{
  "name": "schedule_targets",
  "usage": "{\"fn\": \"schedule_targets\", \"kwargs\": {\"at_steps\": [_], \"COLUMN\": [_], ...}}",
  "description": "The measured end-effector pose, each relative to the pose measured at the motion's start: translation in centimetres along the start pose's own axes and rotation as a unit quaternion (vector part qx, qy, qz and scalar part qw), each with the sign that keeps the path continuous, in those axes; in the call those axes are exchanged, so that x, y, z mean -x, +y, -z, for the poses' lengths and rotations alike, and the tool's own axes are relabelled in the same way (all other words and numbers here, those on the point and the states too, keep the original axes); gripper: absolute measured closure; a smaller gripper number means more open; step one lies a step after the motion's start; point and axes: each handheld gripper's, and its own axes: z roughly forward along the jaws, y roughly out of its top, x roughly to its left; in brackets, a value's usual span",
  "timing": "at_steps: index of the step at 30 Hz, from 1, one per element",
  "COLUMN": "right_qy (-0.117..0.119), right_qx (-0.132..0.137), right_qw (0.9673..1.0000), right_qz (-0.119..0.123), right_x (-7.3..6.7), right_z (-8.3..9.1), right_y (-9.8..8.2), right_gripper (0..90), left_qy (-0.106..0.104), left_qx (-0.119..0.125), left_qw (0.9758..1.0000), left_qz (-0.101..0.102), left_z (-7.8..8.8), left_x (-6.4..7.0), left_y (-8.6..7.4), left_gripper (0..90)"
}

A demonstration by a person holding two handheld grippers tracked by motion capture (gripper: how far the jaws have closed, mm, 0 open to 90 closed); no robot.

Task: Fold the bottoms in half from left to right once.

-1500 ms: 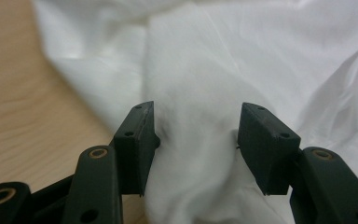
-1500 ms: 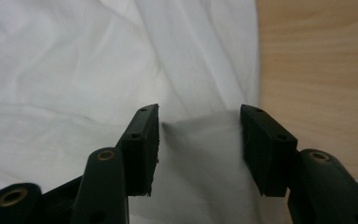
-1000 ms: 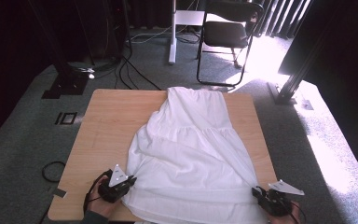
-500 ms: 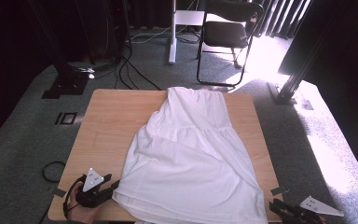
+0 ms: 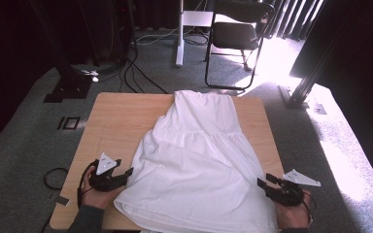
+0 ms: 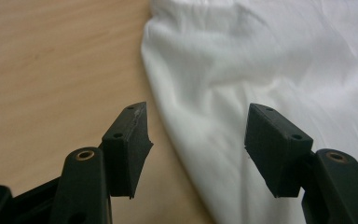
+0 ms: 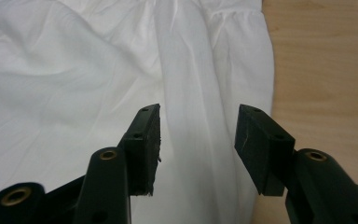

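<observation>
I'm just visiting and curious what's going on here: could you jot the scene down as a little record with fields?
Surface: wooden table
Item: white dress, spread flat, its narrow end toward the far edge
Left tongs: beside the dress's left hem edge, jaws just opened, apart, nothing pinched
Right tongs: by the right hem edge, jaws just opened, apart, cloth below them, not pinched
Behind the table: black folding chair, cables on the carpet

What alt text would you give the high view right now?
A white dress lies spread flat on a wooden table, hem toward the person. The left gripper and right gripper flank the hem's corners, jaws open, holding nothing.
</observation>
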Motion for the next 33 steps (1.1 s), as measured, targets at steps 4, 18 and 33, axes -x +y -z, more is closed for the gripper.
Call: {"fn": "schedule_targets", "kwargs": {"at_steps": [4,18,33], "right_qy": [0.005,-0.022,-0.043], "right_qx": [-0.005,-0.045,-0.121], "right_qw": [0.9998,0.9974,0.9890], "right_qz": [0.020,0.053,0.074], "right_x": [-0.4,-1.0,-3.2], "right_z": [-2.8,-13.2,-21.0], "right_y": [2.5,9.8,11.6], "right_gripper": [47.4,33.0,66.6], "left_qy": [-0.013,-0.034,-0.069], "left_qx": [-0.005,-0.088,-0.092], "left_qw": [0.9999,0.9938,0.9914], "left_qz": [-0.004,0.058,0.063], "left_z": [-2.5,-12.4,-11.2], "left_x": [-0.6,-4.0,-3.1], "left_y": [2.2,5.6,2.8], "left_gripper": [39.7,34.2,88.5]}}
